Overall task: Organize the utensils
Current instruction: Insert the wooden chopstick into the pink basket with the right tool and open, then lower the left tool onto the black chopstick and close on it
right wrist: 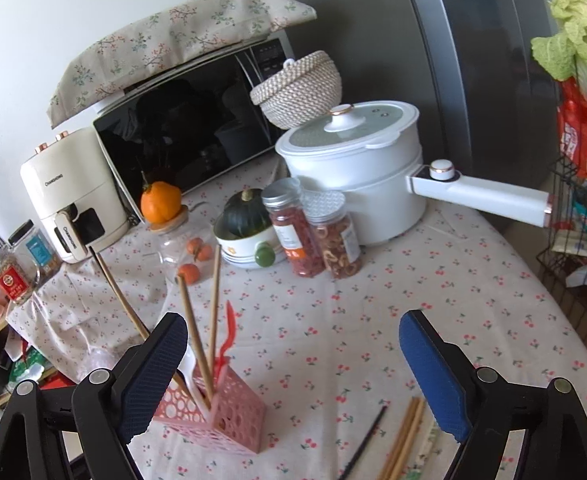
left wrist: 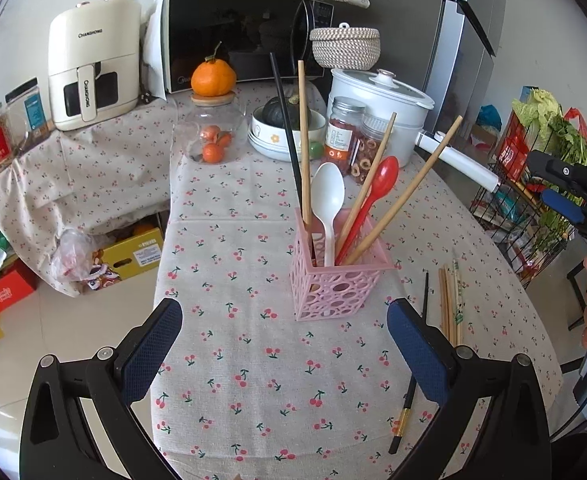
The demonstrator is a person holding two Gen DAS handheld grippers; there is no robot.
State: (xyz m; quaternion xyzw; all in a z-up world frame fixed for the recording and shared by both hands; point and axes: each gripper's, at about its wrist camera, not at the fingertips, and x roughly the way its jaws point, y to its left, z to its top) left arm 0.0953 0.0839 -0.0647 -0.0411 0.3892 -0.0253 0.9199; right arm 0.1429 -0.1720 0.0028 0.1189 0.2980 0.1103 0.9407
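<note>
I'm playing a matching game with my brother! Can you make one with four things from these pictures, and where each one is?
Things:
1. red spoon
2. big orange
3. loose black chopstick
4. woven basket

Places:
A. lying flat on the tablecloth
B. standing in the pink holder
C. behind the white pot
D. sitting on the glass jar's lid

Pairs: 1-B, 2-D, 3-A, 4-C
</note>
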